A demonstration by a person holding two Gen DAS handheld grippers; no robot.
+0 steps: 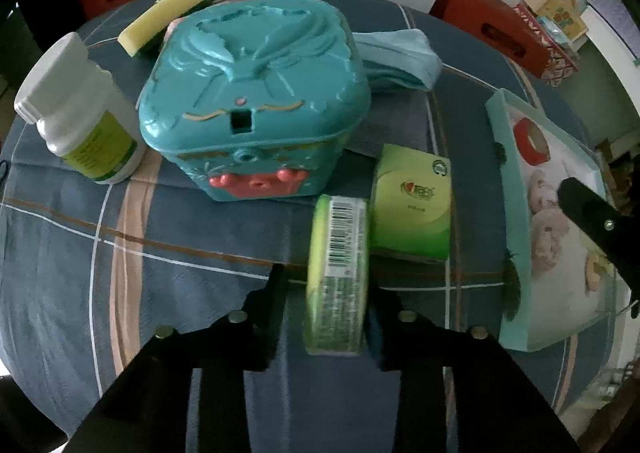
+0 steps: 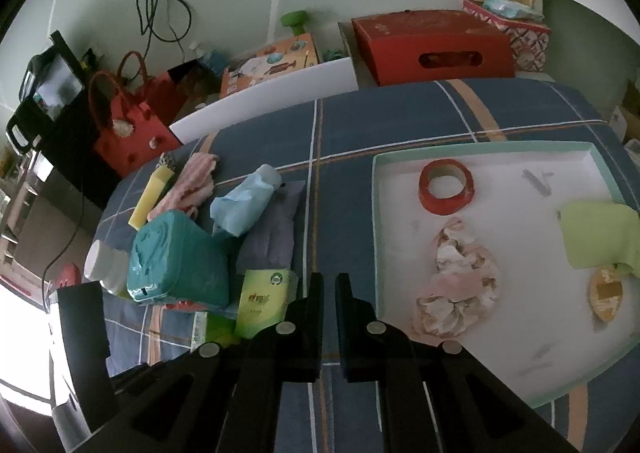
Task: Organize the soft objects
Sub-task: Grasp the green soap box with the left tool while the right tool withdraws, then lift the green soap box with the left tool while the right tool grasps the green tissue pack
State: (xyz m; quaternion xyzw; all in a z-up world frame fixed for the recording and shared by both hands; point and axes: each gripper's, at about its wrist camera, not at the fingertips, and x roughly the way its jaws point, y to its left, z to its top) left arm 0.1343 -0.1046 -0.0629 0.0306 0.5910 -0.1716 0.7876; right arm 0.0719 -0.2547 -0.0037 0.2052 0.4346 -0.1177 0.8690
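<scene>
My left gripper (image 1: pixel 326 285) is shut on a green tissue pack (image 1: pixel 338 277) held on edge just above the tablecloth; it also shows in the right wrist view (image 2: pixel 210 327). A second green tissue pack (image 1: pixel 412 205) lies just beyond it. My right gripper (image 2: pixel 329 285) is shut and empty, over the cloth beside the white tray (image 2: pixel 496 337). The tray holds a pink crumpled cloth (image 2: pixel 460 285), a green cloth (image 2: pixel 600 237), a red tape roll (image 2: pixel 446 187) and a yellow round object (image 2: pixel 606 293). A light blue cloth (image 2: pixel 244 205) and a pink striped cloth (image 2: pixel 192 185) lie on the table.
A teal plastic box (image 1: pixel 252 101) stands mid-table, with a white bottle (image 1: pixel 76 113) to its left and a yellow sponge (image 1: pixel 168 13) behind. A grey cloth (image 2: pixel 276 229) lies by the box. Red boxes (image 2: pixel 432 45) and a red bag (image 2: pixel 128 125) stand past the table's edge.
</scene>
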